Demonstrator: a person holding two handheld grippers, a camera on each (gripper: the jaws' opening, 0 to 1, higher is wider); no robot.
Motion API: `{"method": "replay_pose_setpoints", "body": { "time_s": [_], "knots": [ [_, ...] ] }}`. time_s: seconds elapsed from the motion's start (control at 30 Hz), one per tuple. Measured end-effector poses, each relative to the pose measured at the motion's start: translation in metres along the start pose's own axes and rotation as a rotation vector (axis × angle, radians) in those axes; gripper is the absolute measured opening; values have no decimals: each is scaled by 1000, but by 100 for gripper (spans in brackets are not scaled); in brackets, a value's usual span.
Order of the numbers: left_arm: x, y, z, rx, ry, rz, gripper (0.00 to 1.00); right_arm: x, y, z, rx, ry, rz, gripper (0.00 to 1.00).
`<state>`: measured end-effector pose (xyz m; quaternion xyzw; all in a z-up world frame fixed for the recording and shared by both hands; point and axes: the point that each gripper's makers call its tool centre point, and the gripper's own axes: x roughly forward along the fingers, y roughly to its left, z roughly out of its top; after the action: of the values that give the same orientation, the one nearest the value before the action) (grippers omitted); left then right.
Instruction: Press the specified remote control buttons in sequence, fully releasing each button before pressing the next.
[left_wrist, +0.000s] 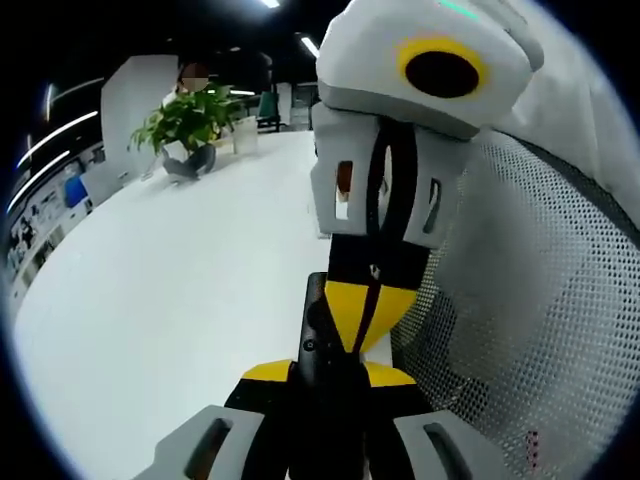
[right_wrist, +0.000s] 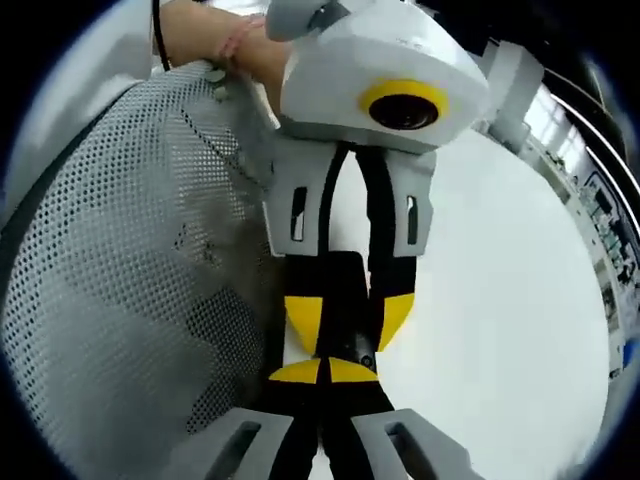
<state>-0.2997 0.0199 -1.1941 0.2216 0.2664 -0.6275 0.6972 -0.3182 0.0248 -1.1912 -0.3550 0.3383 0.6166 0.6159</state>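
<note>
Left gripper (left_wrist: 330, 385): jaws clamped on the near end of a black remote (left_wrist: 318, 335). Right gripper (right_wrist: 328, 372): jaws clamped on the remote (right_wrist: 345, 300) at its opposite end. Both grippers face each other tip to tip, the remote held between them above a white surface (left_wrist: 170, 300). Mesh chair back (right_wrist: 130, 290) just beside. Potted plant (left_wrist: 190, 120) far across the surface.

The white floor (left_wrist: 170, 300) lies open and wide on one side of the two grippers. On the other side a grey mesh chair back (left_wrist: 540, 300) stands just beside them and blocks passage. A potted plant (left_wrist: 190, 120) stands far off, perhaps with a person behind it.
</note>
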Motion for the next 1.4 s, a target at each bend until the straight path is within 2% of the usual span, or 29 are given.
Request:
{"method": "replay_pose_setpoints", "body": {
  "time_s": [0.07,0.17,0.27,0.6,0.8,0.87,0.97,1.03,1.1,1.2,1.27,1.4],
  "knots": [
    [0,0,0,0,0,1,23,-1,-2,2,55,-34,15,0],
    [0,0,0,1,-4,2,23,-4,-4,1,82,-45,9,0],
    [0,0,1,3,-3,1,23,-7,-12,2,50,-40,-40,0],
    [0,1,0,4,-5,0,23,-1,-17,3,39,4,-44,0],
    [1,1,1,5,-5,2,23,2,-17,4,-42,46,-102,0],
    [1,1,1,5,-6,3,23,1,-18,4,-33,46,-97,0],
    [0,1,1,4,-7,2,23,-2,-19,5,128,-22,-40,0],
    [0,1,2,4,-6,2,23,-3,-23,3,180,-32,-48,0],
    [0,1,1,4,-5,3,23,-5,-29,-3,119,3,-80,0],
    [0,1,1,6,-6,0,23,-3,-25,2,165,-21,-33,0],
    [1,0,1,6,-7,-1,23,-2,-27,2,136,6,-33,0],
    [1,0,2,8,-6,-1,23,0,-29,3,166,32,-45,0]
  ]
}}
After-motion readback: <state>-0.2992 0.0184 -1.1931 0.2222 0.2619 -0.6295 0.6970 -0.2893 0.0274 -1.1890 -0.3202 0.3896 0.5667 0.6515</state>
